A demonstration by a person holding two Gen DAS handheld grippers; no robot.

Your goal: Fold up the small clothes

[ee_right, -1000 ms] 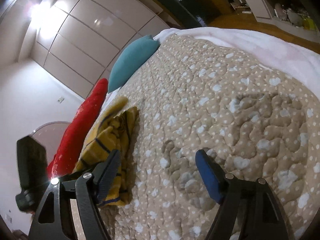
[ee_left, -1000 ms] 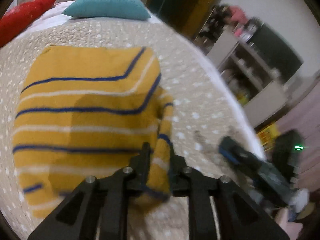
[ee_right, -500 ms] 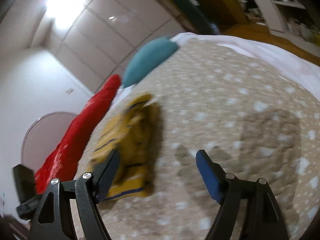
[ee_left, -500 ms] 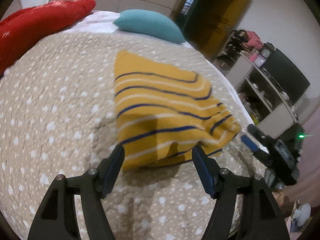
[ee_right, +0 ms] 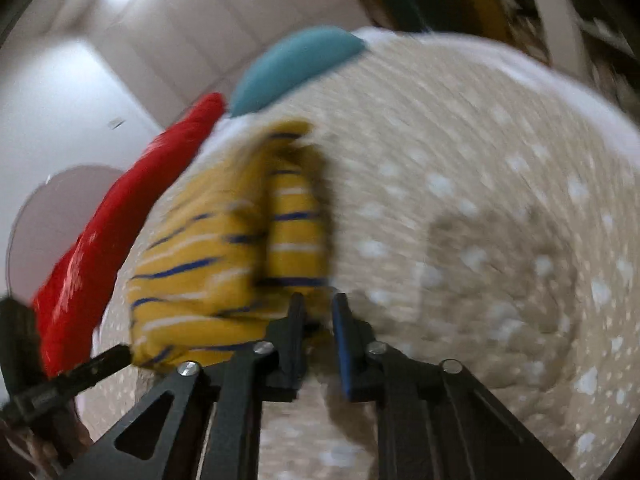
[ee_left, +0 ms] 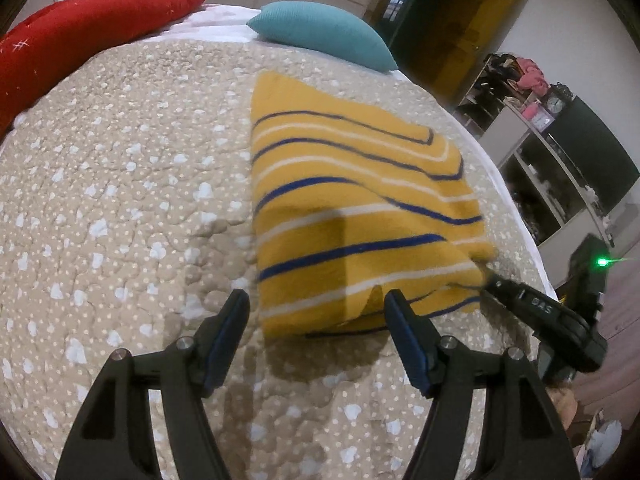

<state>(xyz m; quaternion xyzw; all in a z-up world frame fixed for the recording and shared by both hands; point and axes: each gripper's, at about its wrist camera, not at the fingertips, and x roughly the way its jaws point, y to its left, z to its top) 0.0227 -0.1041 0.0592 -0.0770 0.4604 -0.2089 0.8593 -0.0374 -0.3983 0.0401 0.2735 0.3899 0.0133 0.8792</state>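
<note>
Folded striped garment on the bed; your two grippers differed.

Your left gripper (ee_left: 316, 312) stood spread wide, empty, at the near edge of the yellow striped garment (ee_left: 352, 216), which lay folded on the dotted quilt (ee_left: 120, 208). Your right gripper (ee_right: 319, 312) was pinched onto the garment's near right corner; that view was blurred.

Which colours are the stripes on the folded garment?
Blue and white stripes on the mustard-yellow garment; left wrist view.

The mustard-yellow striped knit garment (ee_left: 360, 208) looks soft and fuzzy. The beige dotted quilted bedspread (ee_left: 120, 184) is matt, puckered cloth. The matt black plastic left gripper (ee_left: 316, 328) carries shiny metal screws.
</note>
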